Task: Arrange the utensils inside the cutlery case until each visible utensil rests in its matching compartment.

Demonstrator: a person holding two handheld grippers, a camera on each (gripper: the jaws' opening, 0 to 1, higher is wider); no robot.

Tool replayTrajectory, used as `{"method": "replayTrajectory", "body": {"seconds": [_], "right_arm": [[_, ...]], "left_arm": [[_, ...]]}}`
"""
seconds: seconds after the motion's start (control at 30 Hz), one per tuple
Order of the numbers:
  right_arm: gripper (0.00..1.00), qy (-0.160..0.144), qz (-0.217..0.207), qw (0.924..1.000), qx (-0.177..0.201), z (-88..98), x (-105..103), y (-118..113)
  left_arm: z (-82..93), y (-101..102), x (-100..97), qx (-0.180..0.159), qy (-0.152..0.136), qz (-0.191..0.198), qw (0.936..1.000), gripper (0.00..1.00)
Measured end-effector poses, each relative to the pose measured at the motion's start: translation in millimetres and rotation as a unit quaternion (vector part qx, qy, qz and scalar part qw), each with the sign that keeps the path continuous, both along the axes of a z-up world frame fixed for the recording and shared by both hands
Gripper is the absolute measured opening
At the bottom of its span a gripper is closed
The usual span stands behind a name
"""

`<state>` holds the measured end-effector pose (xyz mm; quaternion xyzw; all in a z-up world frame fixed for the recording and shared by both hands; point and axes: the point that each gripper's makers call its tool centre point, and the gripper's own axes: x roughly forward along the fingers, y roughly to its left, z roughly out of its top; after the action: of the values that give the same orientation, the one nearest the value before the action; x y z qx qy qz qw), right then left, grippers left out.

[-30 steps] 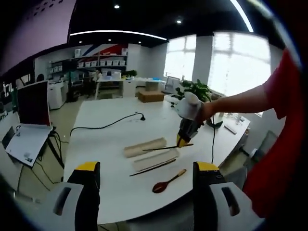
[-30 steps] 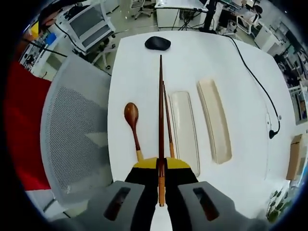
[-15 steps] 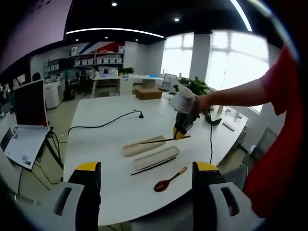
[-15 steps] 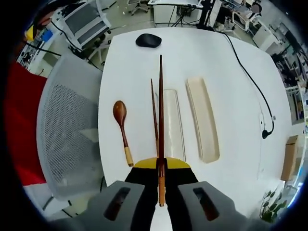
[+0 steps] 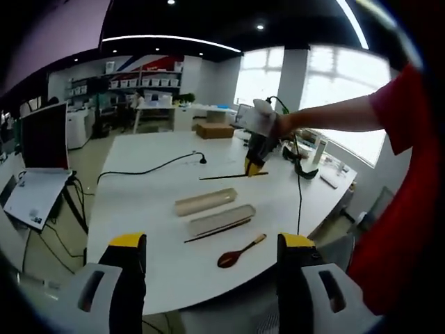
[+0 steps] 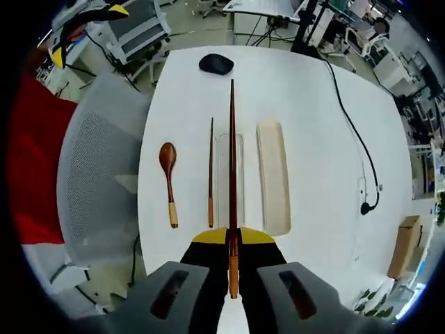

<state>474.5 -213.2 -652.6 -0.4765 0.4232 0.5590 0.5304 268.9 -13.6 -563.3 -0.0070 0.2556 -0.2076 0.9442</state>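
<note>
Right claw point(image 6: 232, 243) is gripping one chopstick point(image 6: 231, 160) by its butt, held level above the tabletop point(image 6: 320, 139); I'd be lining it up lengthwise over the case tray point(image 6: 229, 177) at 12 o'clock before lowering, tip first. Left claw point(image 5: 208, 261) is hanging open, well back; second chopstick point(image 6: 211, 174) and spoon point(image 6: 168, 181) are lying toward 10 o'clock.
</note>
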Motion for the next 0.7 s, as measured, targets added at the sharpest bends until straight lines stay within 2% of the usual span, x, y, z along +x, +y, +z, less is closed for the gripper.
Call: {"method": "replayTrajectory", "body": {"seconds": [0.13,0.3,0.4,0.7], "right_arm": [[0.0,-0.011,0.003,0.9999,0.002,8.0,13,0],[0.0,-0.003,0.007,0.9998,0.021,16.6,17,11],[0.0,-0.004,0.002,0.9998,0.019,14.1,25,15],[0.0,-0.007,0.01,0.9999,0.008,9.9,29,25]], "left_arm": [[1.6,0,2.4,-0.008,-0.004,0.004,1.0,0.78],[-2.7,3,3.3,-0.01,0.0,0.01,0.9999,0.78],[-4.1,5,3.0,-0.011,0.002,0.013,0.9999,0.78],[-5.7,9,3.5,-0.014,0.003,0.021,0.9997,0.77]]}}
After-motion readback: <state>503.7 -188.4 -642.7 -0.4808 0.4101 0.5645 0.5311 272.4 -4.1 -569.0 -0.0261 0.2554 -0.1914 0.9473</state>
